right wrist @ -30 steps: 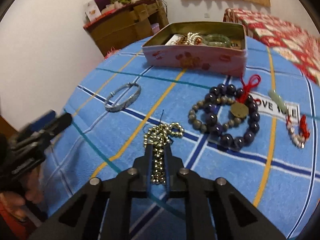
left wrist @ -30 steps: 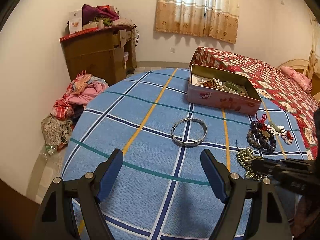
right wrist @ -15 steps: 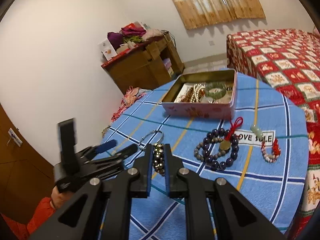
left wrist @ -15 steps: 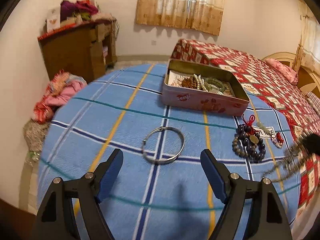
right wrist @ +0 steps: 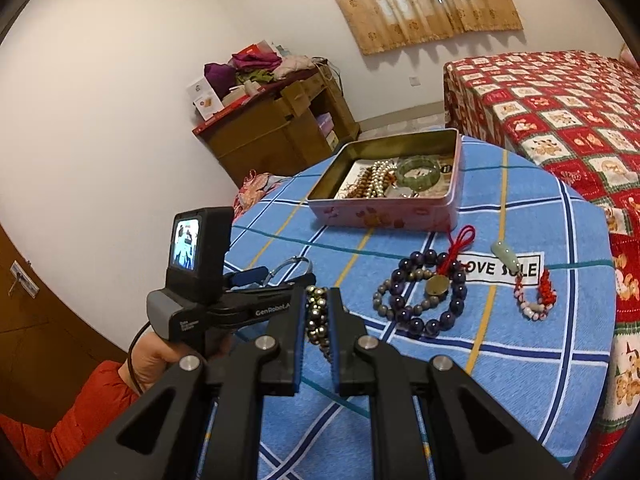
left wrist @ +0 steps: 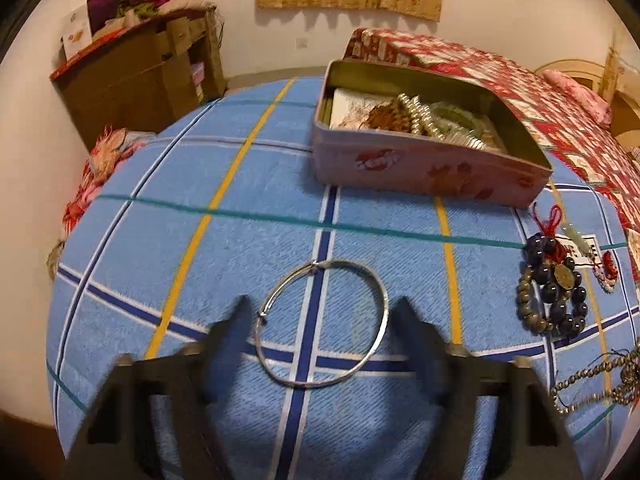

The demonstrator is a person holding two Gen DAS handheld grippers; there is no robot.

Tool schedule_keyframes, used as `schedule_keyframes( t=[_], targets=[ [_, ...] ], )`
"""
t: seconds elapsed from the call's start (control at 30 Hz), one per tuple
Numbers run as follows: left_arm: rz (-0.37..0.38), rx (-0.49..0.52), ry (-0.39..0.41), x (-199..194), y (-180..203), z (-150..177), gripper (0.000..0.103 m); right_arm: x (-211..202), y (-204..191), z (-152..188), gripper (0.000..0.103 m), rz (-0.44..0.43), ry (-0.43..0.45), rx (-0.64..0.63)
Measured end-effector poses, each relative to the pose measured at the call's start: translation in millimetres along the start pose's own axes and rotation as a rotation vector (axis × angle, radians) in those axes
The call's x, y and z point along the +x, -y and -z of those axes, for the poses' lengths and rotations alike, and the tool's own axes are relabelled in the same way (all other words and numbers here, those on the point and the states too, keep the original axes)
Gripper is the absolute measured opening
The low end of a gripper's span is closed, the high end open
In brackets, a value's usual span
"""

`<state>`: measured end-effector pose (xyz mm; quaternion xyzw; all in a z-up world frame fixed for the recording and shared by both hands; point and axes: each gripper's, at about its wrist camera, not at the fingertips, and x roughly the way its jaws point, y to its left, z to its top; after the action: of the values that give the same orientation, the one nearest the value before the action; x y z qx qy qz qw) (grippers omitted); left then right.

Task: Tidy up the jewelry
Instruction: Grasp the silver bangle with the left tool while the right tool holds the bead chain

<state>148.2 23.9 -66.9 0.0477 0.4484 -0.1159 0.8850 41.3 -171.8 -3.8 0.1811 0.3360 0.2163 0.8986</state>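
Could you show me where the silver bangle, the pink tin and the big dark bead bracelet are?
silver bangle (left wrist: 385, 312), left wrist view, on its right rim.
pink tin (left wrist: 420, 168), left wrist view, on its front wall.
dark bead bracelet (right wrist: 430, 257), right wrist view, on a top bead.

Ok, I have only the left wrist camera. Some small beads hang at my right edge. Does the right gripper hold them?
Observer: Yes, the right gripper is shut on that metallic bead strand.
Operator: What is the green thing inside the tin? The wall hides it.
Observer: A pale green bangle, lying beside a pale bead strand.
Operator: And right of the dark bead bracelet?
Observer: A small red-and-white bead bracelet, flat on the cloth.
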Motion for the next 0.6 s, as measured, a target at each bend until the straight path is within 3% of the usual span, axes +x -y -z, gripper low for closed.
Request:
schedule_keyframes(
  t=[0.13,0.37,0.6],
  targets=[
    [0.041,0.002,0.018,-5.7,-3.6,1.6,0.066,-3.5,1.6,-1.6,0.013,0.002,0.010,0.010],
    [0.089,-0.056,0.119,-39.6,-12.3,7.2,0.066,-13.8,2.6,-10.0,0.013,0.006,0.041,0.011],
    [0.119,-0.054,0.216,-74.1,-3.4,-11.4,0.066,-25.5,4.7,-52.0,0.013,-0.009,0.108,-0.003]
  ],
)
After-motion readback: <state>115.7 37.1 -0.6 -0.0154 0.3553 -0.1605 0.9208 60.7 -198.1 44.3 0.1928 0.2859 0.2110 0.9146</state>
